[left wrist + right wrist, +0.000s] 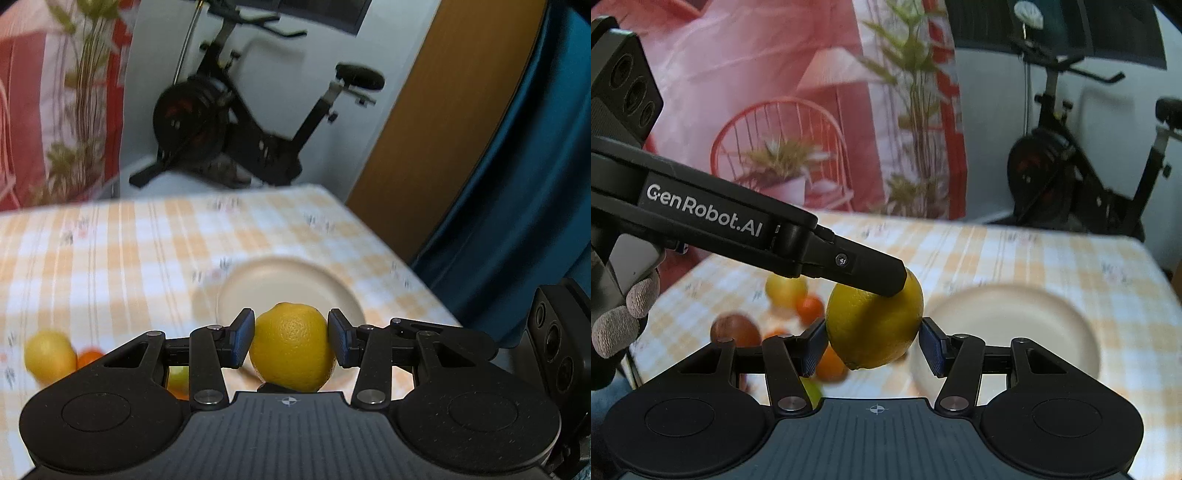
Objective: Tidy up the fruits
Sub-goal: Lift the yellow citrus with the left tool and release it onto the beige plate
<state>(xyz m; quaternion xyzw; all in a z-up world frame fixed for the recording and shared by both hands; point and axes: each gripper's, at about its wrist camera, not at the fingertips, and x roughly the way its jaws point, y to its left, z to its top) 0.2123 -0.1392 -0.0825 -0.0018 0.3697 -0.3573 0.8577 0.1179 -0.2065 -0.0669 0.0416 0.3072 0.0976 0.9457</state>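
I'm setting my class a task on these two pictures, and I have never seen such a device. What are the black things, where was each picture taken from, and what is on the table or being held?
There is no robot here. A person holds a pair of black tongs in each hand, and each pair carries a wide-angle camera looking along its two fingers. One picture comes from the left tongs, the other from the right tongs.

The left tongs are clamped on a lemon. In the right view they reach in from the left, with a gloved hand on the handle. The right tongs are open and seem to hold nothing.

On the checked tablecloth are a plate and a cluster of other fruit. An exercise bike stands behind.
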